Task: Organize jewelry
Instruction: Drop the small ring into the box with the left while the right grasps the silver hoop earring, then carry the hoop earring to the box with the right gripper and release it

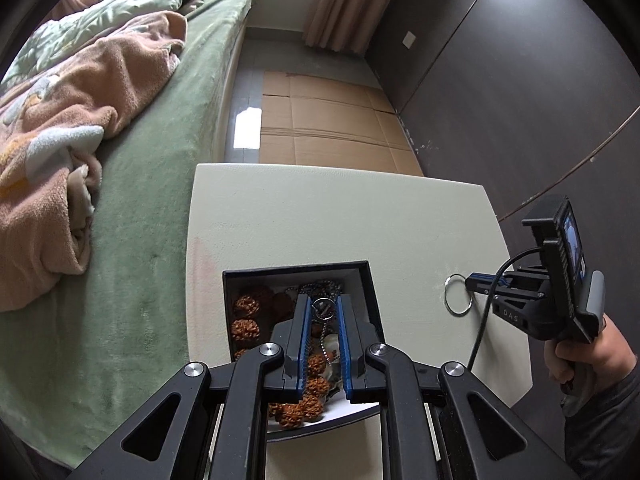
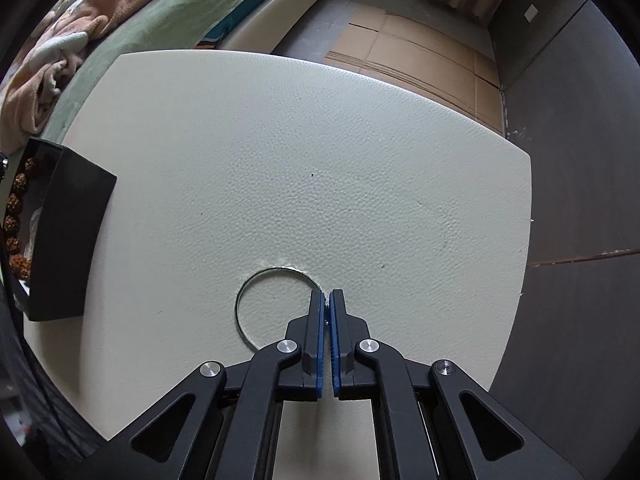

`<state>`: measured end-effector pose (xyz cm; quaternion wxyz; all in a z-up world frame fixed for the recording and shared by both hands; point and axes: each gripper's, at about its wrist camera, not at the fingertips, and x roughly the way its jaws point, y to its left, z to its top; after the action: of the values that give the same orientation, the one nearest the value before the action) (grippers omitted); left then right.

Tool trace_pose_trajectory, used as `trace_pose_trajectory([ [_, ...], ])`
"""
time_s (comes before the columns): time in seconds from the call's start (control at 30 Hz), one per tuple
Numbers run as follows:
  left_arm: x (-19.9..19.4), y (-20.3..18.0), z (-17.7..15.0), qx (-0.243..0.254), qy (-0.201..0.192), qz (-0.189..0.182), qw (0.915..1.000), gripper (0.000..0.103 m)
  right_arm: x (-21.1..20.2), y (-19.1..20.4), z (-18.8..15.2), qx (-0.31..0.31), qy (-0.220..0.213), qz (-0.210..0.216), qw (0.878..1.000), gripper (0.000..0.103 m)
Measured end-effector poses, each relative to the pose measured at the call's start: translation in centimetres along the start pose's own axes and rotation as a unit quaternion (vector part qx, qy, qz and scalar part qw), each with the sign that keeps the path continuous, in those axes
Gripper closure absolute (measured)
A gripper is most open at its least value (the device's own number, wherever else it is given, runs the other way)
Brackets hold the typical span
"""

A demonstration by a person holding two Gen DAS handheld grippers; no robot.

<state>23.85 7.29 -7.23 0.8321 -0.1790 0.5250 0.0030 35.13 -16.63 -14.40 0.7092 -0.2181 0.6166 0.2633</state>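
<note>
A black box point(image 1: 296, 267) with a white lining stands on the cream table point(image 1: 320, 208). It holds brown knobbly beads point(image 1: 245, 328) and a ball chain point(image 1: 320, 290). My left gripper point(image 1: 323, 307) hangs over the box, shut on a small metal ring point(image 1: 323, 307) from which a bit of chain dangles. To the right a thin metal bangle point(image 1: 459, 294) lies flat on the table. My right gripper point(image 2: 329, 294) points straight down, shut on the bangle point(image 2: 280, 268) at its right edge. In the right wrist view the box point(image 2: 72, 232) is at the far left.
A bed with a green cover point(image 1: 160, 200) and a pink blanket point(image 1: 80, 120) runs along the table's left side. Flattened cardboard point(image 1: 332, 120) lies on the floor beyond the table. Dark wall panels point(image 1: 520, 80) close the right. A hand point(image 1: 592, 356) holds the right gripper.
</note>
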Motion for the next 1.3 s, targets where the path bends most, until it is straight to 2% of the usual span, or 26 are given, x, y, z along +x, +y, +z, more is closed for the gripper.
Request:
trace_pose_trajectory([
  [0.17, 0.0, 0.6, 0.0, -0.01, 0.002, -0.009, 0.9999, 0.09, -1.9, -0.7, -0.8, 0.033, -0.026, 0.014, 0.999, 0.1],
  [0.33, 0.2, 1.2, -0.1, -0.023, 0.016, -0.026, 0.9993, 0.088, -5.4, -0.7, -2.1, 0.074, -0.08, 0.04, 0.993, 0.1],
  [0.4, 0.1, 1.9, -0.2, -0.034, 0.018, -0.041, 0.9984, 0.071, -6.7, -0.3, -2.4, 0.084, -0.099, 0.054, 0.99, 0.1],
  [0.43, -0.2, 2.1, -0.3, -0.039, 0.015, -0.043, 0.9982, 0.05, -7.3, 0.1, -2.6, 0.088, -0.108, 0.062, 0.988, 0.1],
  [0.47, -0.6, 2.3, -0.4, -0.044, 0.007, -0.045, 0.998, 0.037, -7.7, 0.4, -2.7, 0.09, -0.115, 0.07, 0.987, 0.1],
  [0.6, -3.0, 3.8, -1.2, -0.065, -0.021, -0.053, 0.9962, 0.036, -9.1, 2.1, -2.4, 0.092, -0.138, 0.1, 0.981, 0.1],
  [0.8, -5.7, 6.8, -2.8, -0.093, -0.048, -0.031, 0.994, 0.036, -10.4, 6.7, -0.7, 0.065, -0.151, 0.14, 0.976, 0.1],
  [0.97, -7.5, 8.7, -3.9, -0.119, -0.073, -0.019, 0.99, 0.036, -9.8, 10.1, 1.1, 0.034, -0.141, 0.159, 0.977, 0.1],
  [1.07, -8.0, 9.3, -4.6, -0.135, -0.091, -0.024, 0.9864, 0.035, -9.1, 12.3, 2.4, 0.015, -0.125, 0.165, 0.978, 0.1],
  [1.17, -8.4, 9.5, -5.3, -0.151, -0.103, -0.012, 0.9831, 0.027, -8.1, 14.3, 3.3, -0.007, -0.099, 0.169, 0.981, 0.099],
  [1.23, -8.6, 9.2, -5.7, -0.151, -0.108, -0.008, 0.9825, 0.021, -7.2, 14.9, 3.8, -0.01, -0.073, 0.163, 0.984, 0.093],
  [1.3, -9.1, 8.7, -6.0, -0.139, -0.114, -0.006, 0.9836, 0.018, -7.1, 14.5, 3.6, 0.009, -0.067, 0.163, 0.984, 0.05],
])
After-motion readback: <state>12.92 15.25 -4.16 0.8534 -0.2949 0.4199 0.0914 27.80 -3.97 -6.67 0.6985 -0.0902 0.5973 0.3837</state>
